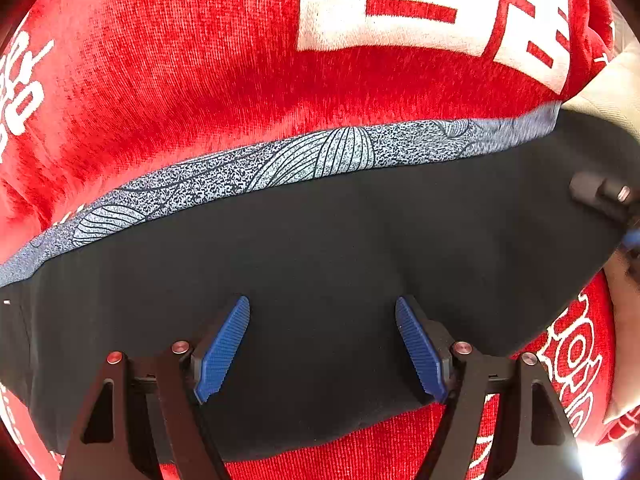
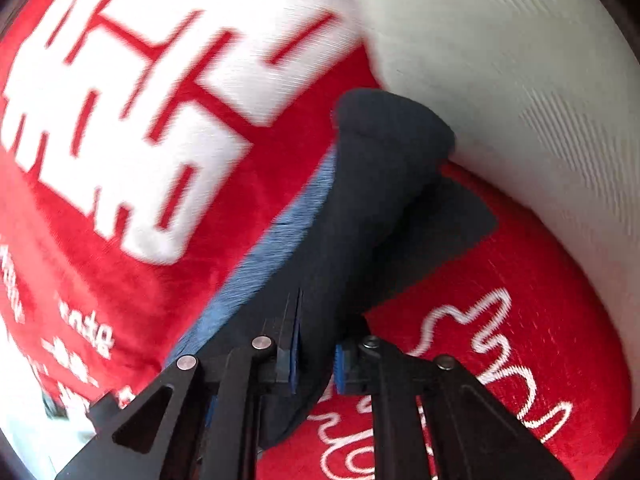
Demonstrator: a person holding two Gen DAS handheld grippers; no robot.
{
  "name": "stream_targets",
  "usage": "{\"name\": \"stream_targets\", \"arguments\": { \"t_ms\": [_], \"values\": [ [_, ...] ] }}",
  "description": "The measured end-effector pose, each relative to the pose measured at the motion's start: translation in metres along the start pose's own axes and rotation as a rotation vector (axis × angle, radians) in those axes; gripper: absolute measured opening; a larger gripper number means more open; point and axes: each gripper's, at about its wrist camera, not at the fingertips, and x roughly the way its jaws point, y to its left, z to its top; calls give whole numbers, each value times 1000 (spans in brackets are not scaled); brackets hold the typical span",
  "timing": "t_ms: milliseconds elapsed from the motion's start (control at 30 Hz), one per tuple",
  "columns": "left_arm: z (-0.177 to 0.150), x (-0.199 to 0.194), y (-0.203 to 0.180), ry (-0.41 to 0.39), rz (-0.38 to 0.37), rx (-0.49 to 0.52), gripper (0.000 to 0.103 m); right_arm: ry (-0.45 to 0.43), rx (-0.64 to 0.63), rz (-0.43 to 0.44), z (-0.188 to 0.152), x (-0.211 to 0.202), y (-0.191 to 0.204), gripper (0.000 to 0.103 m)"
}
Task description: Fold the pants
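the pants (image 1: 320, 248) are dark navy, with a light blue speckled band (image 1: 248, 172) that carries thin dark line drawings like shells. the blanket (image 1: 180, 72) under them is bright red with big white characters and white outline drawings. the gripper fingers (image 1: 222, 350) have blue ribbed pads on black arms. a cream-white ribbed cloth (image 2: 500, 80) lies beside the blanket.

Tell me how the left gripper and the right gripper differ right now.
The left gripper has its blue pads set wide apart over flat dark pants, pinching nothing; the right gripper has its pads closed on a bunched fold of the pants. The left wrist picture is sharp, the right one motion-blurred. Both have black fingers with blue ribbed pads, above the red blanket.
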Motion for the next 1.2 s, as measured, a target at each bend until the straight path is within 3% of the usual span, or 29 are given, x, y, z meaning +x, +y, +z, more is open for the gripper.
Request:
{"name": "stream_targets", "arguments": {
  "t_ms": [333,400,500,567,800,867,1000,1133,1200],
  "values": [
    [-31,-13,13,-115,-61,-6,77,-20,-437,-18,-28,-26,105,13],
    [-37,-20,27,-105,-96,-12,76,-17,-514,-27,-40,-27,123,13],
    [-38,-36,57,-27,-176,-62,76,-11,-595,-31,-56,-27,148,13],
    [-43,-52,82,12,-191,-104,76,-14,-650,-46,-66,-28,163,13],
    [-78,-100,218,19,-72,-189,77,8,-918,-161,-136,3,222,13],
    [-91,-103,245,30,-44,-209,87,31,-974,-203,-163,26,231,13],
    [-109,-105,299,60,12,-274,88,92,-1093,-311,-221,77,242,16],
    [-127,-102,331,88,28,-332,88,60,-1196,-445,-261,96,244,25],
    [-133,-99,337,89,22,-343,88,47,-1213,-455,-267,92,245,36]
  ]
}}
